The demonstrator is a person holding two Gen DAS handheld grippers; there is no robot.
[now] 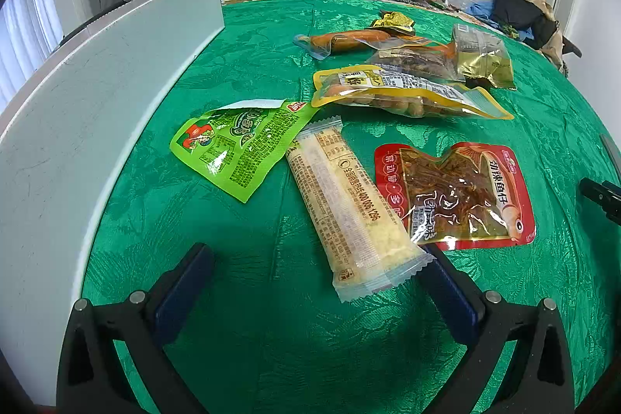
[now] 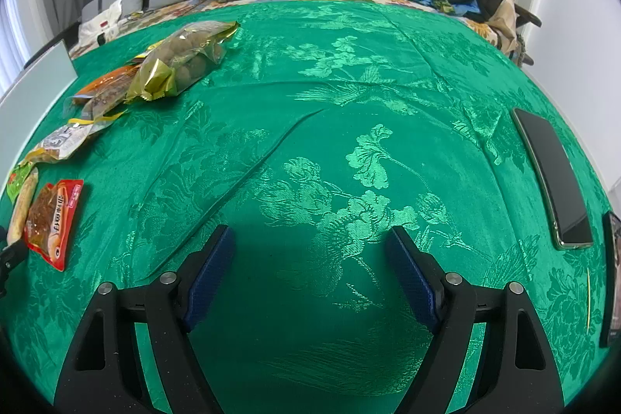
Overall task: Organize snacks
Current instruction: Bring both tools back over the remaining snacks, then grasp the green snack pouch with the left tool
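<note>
In the left wrist view the left gripper (image 1: 312,270) sits low in the frame with its fingers (image 1: 182,291) spread wide and holding nothing. The sealed end of a long cream snack bar (image 1: 351,208) lies just between the fingertips; its long axis runs from there up and left toward the middle of the frame. This hand is clearly the nearer one, and a short push forward would probably put the bar's width between the fingers.

Just right of the bar lies a red fish packet (image 1: 458,194), its edge touching or overlapping the bar. To the upper left is a green packet (image 1: 240,148), which the bar's far end overlaps. Beyond these a yellow-edged pouch (image 1: 407,96), a sausage pack (image 1: 345,41) and a gold bag (image 1: 485,59) cluster in the upper middle. A white box (image 1: 108,96) fills the left of the frame; its inside is hidden.

In the right wrist view the right gripper (image 2: 310,260) is also spread and empty over bare green tablecloth (image 2: 349,103), with the snacks far at the left edge and a phone (image 2: 553,177) at the right.
</note>
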